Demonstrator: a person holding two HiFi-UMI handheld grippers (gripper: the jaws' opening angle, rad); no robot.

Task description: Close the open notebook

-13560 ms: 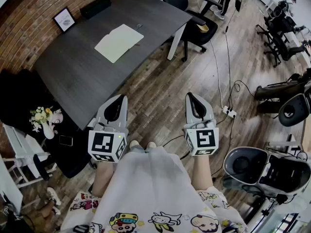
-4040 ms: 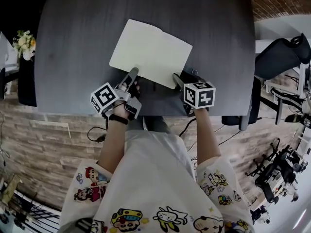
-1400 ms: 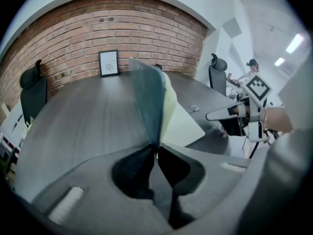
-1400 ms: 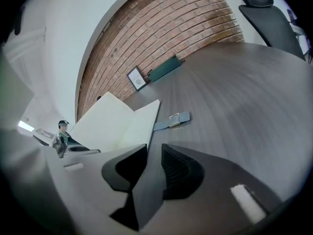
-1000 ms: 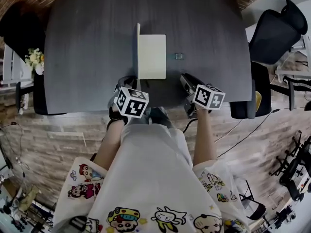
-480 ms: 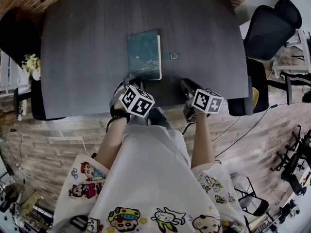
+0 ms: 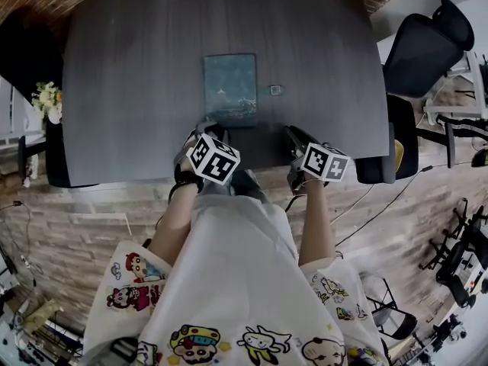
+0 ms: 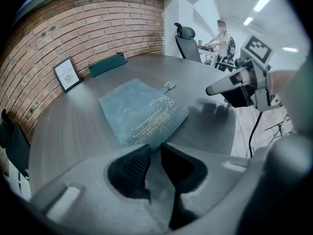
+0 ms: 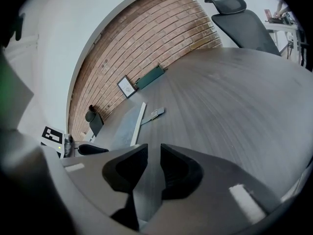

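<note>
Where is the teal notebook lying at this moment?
In the head view the closed notebook lies flat near the middle of the dark table, with a small flat object just off its right edge.

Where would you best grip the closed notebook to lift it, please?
The notebook lies flat and closed on the table, so probably pinch its near short edge, coming low from the table's front, slipping one of the jaws underneath.
</note>
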